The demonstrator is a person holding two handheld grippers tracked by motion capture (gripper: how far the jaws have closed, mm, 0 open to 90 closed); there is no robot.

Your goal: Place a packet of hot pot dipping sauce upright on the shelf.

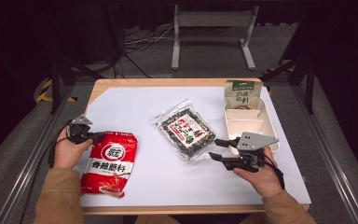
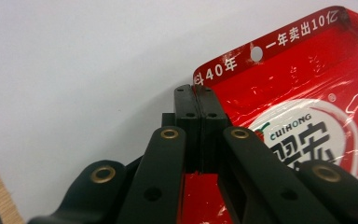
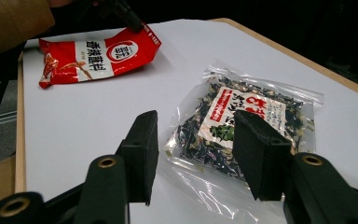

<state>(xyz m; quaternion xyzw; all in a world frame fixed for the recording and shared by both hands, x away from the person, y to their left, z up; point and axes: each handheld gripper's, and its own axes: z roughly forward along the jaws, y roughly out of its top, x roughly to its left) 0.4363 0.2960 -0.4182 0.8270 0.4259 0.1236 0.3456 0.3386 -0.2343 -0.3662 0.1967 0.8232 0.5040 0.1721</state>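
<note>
The left gripper (image 1: 97, 136) has its jaws pressed together on the top edge of the one red snack bag (image 1: 109, 162), which lies at the left of the white surface (image 1: 140, 116). The right gripper (image 1: 219, 149) holds its jaws well apart and empty, just beside the one clear seaweed packet (image 1: 186, 131) at the middle. One white divided tray (image 1: 249, 122) at the right has a green pouch (image 1: 240, 94) leaning into its far compartment.
</note>
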